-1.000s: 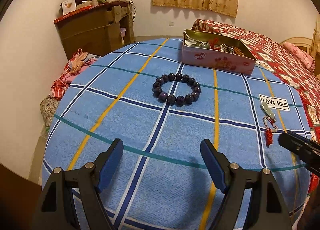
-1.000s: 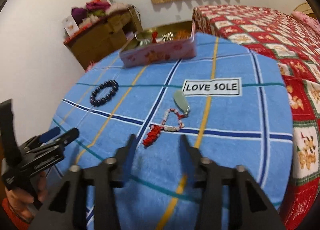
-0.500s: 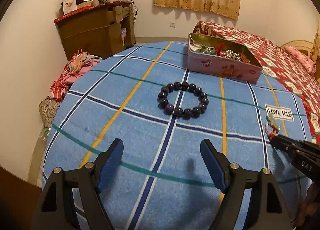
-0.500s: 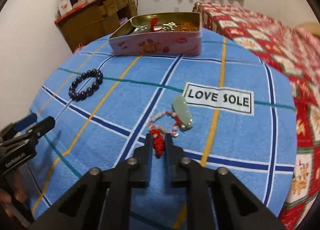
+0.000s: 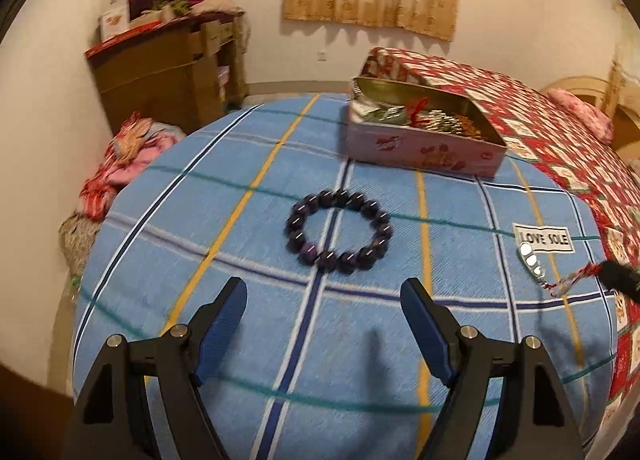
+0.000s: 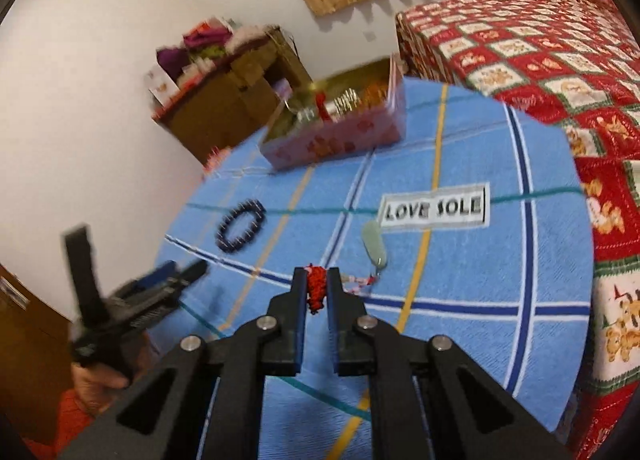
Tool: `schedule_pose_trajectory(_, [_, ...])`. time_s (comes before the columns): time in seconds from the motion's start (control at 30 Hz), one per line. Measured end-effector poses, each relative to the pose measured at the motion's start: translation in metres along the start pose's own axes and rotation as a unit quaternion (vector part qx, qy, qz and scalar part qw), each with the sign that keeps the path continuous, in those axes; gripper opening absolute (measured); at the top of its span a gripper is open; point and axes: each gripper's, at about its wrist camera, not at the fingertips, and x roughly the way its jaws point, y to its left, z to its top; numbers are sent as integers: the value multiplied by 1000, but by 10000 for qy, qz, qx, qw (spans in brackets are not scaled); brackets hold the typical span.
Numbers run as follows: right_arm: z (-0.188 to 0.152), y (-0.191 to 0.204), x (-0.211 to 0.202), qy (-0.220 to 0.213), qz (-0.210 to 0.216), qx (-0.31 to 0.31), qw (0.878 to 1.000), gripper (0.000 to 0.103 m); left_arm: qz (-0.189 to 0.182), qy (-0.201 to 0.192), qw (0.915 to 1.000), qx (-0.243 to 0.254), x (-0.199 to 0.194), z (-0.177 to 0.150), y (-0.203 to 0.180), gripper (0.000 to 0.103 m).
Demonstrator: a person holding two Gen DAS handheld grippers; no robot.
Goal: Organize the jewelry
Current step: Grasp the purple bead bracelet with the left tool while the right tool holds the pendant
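Observation:
My right gripper is shut on the red tassel of a pendant necklace. Its pale green stone and bead strand trail to the right on the blue plaid cloth. In the left wrist view the stone lies near the right edge, with the right gripper's tip beside it. A dark purple bead bracelet lies flat ahead of my left gripper, which is open and empty, hovering short of it. A pink open tin with several jewelry pieces stands beyond the bracelet.
A "LOVE SOLE" label is sewn on the cloth by the pendant. A bed with a red patterned quilt is at the right. A wooden cabinet piled with clothes stands at the back left, a clothes heap below it.
My right gripper closed on the necklace's red tassel and has started pulling it, stretching the strand. My left gripper moved closer to the bracelet and stayed open.

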Motion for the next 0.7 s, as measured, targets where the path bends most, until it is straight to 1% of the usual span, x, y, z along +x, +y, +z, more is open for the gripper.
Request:
schedule_pose_trajectory(0.13, [15, -2, -14, -219, 310, 266, 9989, 12, -79, -31, 9991, 410, 15, 12, -17, 79])
schedule_pose_trajectory(0.2, [20, -3, -18, -291, 380, 347, 9983, 12, -42, -27, 9983, 580, 24, 16, -24, 79])
schedule_pose_trajectory(0.23, [23, -3, -19, -318, 407, 376, 9980, 12, -42, 45, 9979, 650, 31, 18, -28, 79])
schedule_pose_trajectory(0.3, [26, -6, -22, -336, 515, 459, 9970, 12, -184, 147, 9978, 617, 40, 23, -29, 79])
schedule_pose_trajectory(0.4, [30, -9, -25, -373, 711, 607, 9949, 12, 26, 275, 9972, 694, 50, 27, -33, 77])
schedule_pose_trajectory(0.43, [31, -9, -26, -390, 724, 612, 9947, 12, 85, 340, 9966, 746, 54, 27, -34, 75])
schedule_pose_trajectory(0.5, [35, -9, -29, -426, 763, 626, 9942, 12, 62, 486, 9957, 785, 60, 26, -36, 60])
schedule_pose_trajectory(0.53, [37, -10, -29, -444, 809, 658, 9936, 12, -41, 537, 9956, 764, 62, 26, -36, 57])
schedule_pose_trajectory(0.57, [40, -10, -30, -457, 856, 687, 9929, 12, -128, 551, 9959, 710, 62, 26, -34, 51])
schedule_pose_trajectory(0.63, [43, -9, -31, -499, 868, 673, 9927, 12, -266, 574, 9963, 582, 63, 26, -31, 47])
schedule_pose_trajectory(0.67, [44, -8, -32, -519, 859, 646, 9928, 12, -256, 566, 9964, 571, 63, 26, -30, 44])
schedule_pose_trajectory(0.7, [46, -7, -33, -535, 869, 628, 9928, 12, -256, 549, 9966, 556, 62, 26, -30, 33])
